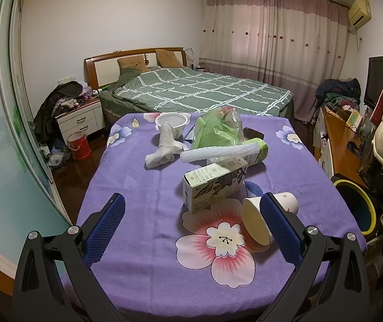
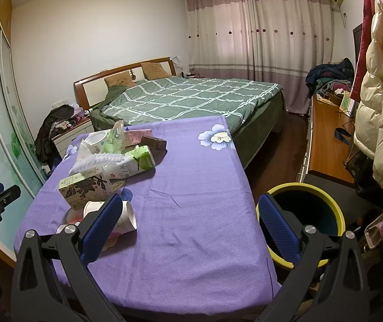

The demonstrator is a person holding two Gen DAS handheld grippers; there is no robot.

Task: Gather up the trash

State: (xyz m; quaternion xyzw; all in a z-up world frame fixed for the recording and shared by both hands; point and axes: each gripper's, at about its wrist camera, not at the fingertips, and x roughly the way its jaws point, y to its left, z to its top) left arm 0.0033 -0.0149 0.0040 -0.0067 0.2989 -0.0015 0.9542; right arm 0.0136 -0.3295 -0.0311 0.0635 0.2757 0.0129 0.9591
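Observation:
Trash lies on a table with a purple flowered cloth: a floral carton, a tipped white paper cup, a crumpled white tissue, a bubble-wrap roll, a green plastic bag and a white bowl. My left gripper is open above the near cloth, with the cup against its right finger. My right gripper is open over the table's right edge, the paper cup behind its left finger. The yellow-rimmed bin stands just right of the table.
A green bed stands beyond the table. A white nightstand and a red bucket are at the left. A wooden desk and hanging coats are at the right, close to the bin.

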